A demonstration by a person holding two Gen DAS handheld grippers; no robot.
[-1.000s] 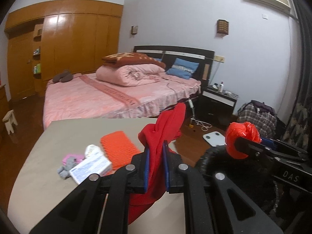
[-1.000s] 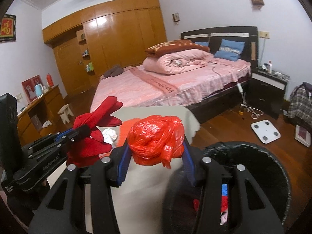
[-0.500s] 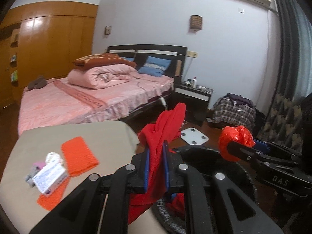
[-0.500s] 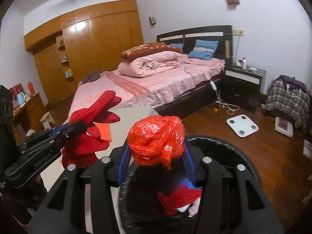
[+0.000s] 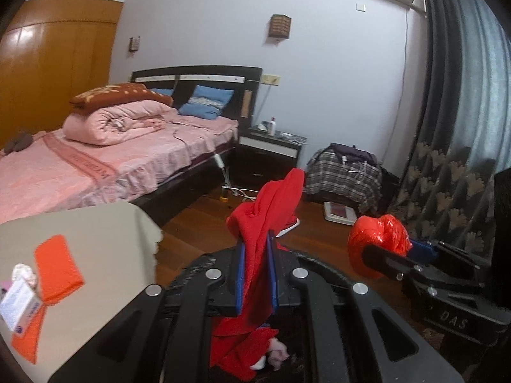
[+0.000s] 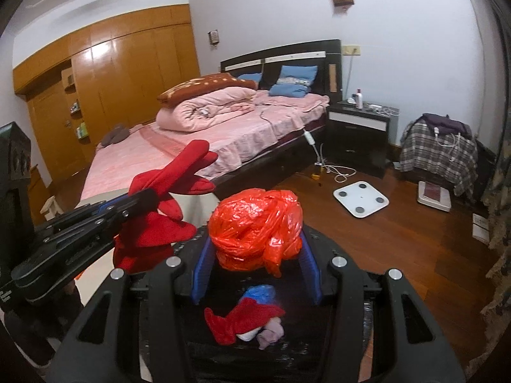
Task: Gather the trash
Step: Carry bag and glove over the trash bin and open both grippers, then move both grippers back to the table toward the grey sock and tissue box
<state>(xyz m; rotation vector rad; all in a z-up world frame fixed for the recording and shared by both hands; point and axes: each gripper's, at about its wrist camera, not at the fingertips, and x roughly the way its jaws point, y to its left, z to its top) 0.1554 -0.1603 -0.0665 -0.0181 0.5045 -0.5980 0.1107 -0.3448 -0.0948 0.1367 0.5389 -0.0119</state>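
1. Step in hand, I'd say: the drop. Both loads hang over the black-lined trash bin [image 6: 348, 348], which already holds a red rag, sth blue and a pale scrap. Next move calls for letting the jaws go w/ each load above the opening, not over the rim.
2. Red cloth [image 5: 268, 223]: pinched mid-length in the left gripper [image 5: 255, 274], blue pads tight on it from both sides. One end sticks up past the tips, the other droops into the bin mouth.
3. Orange-red plastic bag [image 6: 255, 226], balled up: sits betw. the right gripper's [image 6: 255, 265] blue pads, jaws set wide but pressing on its lower half; most of the ball bulges above the tips. A loose flap hangs down in front.
4. The grippers are side by side, near each other, not touching.
5. Further out: beige table [image 5: 95, 233] just beside the bin w/ an orange cloth pad [image 5: 57, 271], a small white box [image 5: 17, 303] and a crumpled tissue, prob. more to collect.
6. Beyond: pink bed [image 6: 223, 134], white bathroom scale [image 6: 361, 199] on the wood floor.
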